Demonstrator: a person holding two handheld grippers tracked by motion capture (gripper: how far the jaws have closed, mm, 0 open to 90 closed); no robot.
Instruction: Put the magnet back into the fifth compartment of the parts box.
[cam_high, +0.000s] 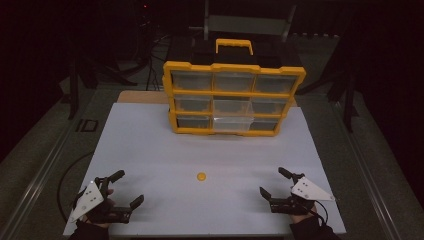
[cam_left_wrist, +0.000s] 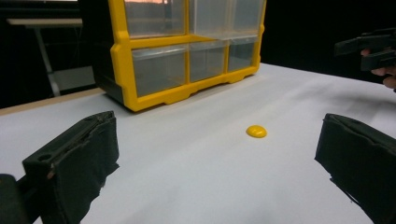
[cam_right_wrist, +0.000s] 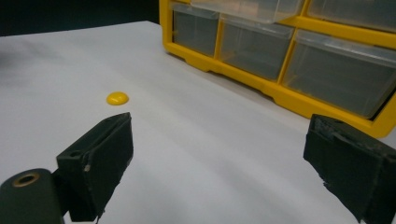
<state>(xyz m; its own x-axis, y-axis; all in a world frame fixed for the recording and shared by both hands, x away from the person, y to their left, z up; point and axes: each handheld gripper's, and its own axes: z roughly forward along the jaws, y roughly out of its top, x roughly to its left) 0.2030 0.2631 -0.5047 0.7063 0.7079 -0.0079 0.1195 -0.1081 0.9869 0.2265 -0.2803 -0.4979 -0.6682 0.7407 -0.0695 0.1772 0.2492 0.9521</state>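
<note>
Button (cam_high: 201, 176): yellow, small, domed, lying flat on the white table (cam_high: 150, 145), near the front edge, about midway btw your two grippers and touching neither. In the left gripper view it's sitting ahead, right of centre, well past the jaws; in the right gripper view it's sitting ahead, off to the left.
Left gripper (cam_high: 129, 189): you're holding it at the table's front left corner, jaws spread wide, nothing btw them, pointing in toward the middle of the table. Grey plate showing on top, cable trailing off the table edge.
Right gripper (cam_high: 271, 182): you're holding it at the front right, jaws also standing wide apart w/ nothing in them, pointing in toward the middle. It's also showing far off at the upper right of the left gripper view.
Box (cam_high: 233, 98): yellow frame, three rows of three clear drawers, handle on top, standing upright at the back of the table, well apart from button and both grippers. Bottom-middle drawer is sticking out a bit.
Drawer contents: can't tell, too dim.
</note>
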